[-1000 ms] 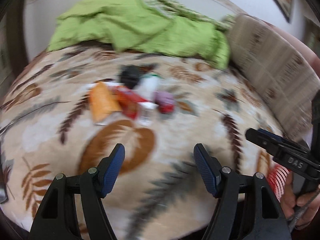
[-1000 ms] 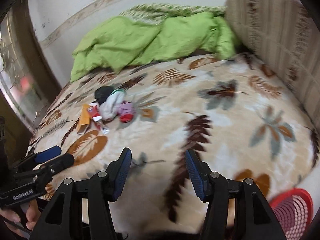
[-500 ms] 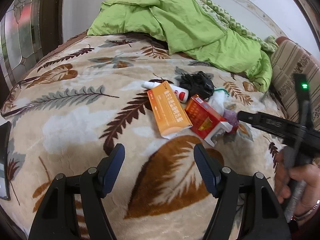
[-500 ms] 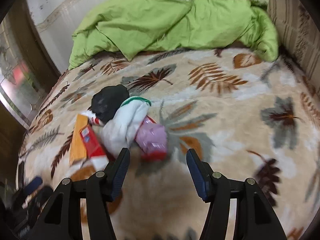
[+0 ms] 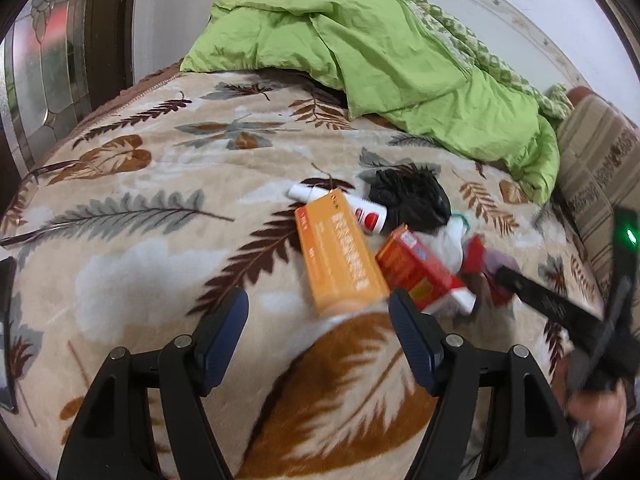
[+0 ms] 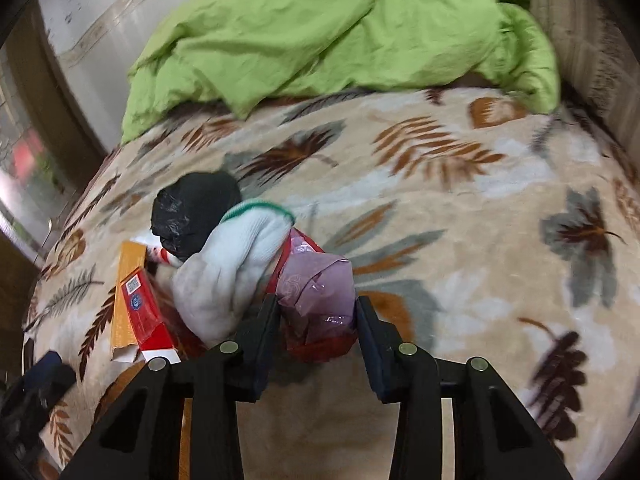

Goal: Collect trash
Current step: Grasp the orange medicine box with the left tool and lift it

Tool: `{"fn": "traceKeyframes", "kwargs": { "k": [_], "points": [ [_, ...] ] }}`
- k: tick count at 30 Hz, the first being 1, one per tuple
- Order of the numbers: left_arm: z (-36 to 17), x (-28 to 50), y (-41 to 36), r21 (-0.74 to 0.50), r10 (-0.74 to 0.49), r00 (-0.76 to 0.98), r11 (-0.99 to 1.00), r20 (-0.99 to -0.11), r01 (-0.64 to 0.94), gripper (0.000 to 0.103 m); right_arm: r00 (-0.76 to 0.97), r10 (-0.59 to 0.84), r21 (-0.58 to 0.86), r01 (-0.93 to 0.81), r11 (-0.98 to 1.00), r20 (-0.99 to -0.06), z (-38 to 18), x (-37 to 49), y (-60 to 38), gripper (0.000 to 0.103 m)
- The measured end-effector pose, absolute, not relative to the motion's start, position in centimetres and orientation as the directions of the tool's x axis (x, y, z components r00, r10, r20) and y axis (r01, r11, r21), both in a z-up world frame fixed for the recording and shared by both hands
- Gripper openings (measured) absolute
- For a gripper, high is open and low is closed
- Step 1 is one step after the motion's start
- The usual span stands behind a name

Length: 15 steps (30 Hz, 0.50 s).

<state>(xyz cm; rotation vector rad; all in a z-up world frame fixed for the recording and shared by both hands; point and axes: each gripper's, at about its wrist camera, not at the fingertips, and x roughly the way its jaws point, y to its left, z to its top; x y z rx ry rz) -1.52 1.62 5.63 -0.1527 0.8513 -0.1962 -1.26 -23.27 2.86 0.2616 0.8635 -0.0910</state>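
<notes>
A heap of trash lies on the leaf-patterned blanket (image 5: pixel 132 248): an orange box (image 5: pixel 340 256), a red box (image 5: pixel 416 272), a white bottle with a red label (image 5: pixel 352 208), a crumpled black bag (image 6: pixel 192 212), a white cloth with a green rim (image 6: pixel 236 268) and a purple packet (image 6: pixel 316 288). My right gripper (image 6: pixel 318 312) is closing, and its pads meet both sides of the purple packet. My left gripper (image 5: pixel 318 304) hovers just short of the orange box's near end. Its jaws are opening a little, with nothing between them.
A rumpled green quilt (image 5: pixel 380 52) covers the far end of the bed. A striped cushion (image 5: pixel 600 168) runs along the right side, and a glass-panelled door (image 5: pixel 44 72) stands at the left. A dark flat object (image 5: pixel 6 320) lies at the blanket's left edge.
Both grippers have come in close to the trash heap. The right jaws have narrowed around the purple packet, which now sits between them. The left gripper has rolled and neared the orange box.
</notes>
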Motion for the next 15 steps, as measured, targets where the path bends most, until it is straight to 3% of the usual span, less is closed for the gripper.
{"fn": "traceKeyframes", "kwargs": {
  "k": [8, 12, 15],
  "points": [
    [3.4, 4.1, 0.4, -0.238, -0.216, 0.577, 0.971, -0.788, 0.039, 0.073, 0.713, -0.011, 0.168, 0.18, 0.969, -0.701, 5.1, -3.1, -23.2, 0.041],
    [1.4, 6.2, 0.9, -0.326, -0.275, 0.53, 0.945, -0.802, -0.002, 0.073, 0.73, -0.004, 0.167, 0.162, 0.973, -0.684, 5.6, -3.2, -22.9, 0.041],
    [1.0, 6.5, 0.6, -0.307, -0.264, 0.536, 0.952, -0.802, 0.008, 0.072, 0.732, 0.006, 0.173, 0.154, 0.973, -0.681, 5.6, -3.2, -22.7, 0.041]
  ]
}}
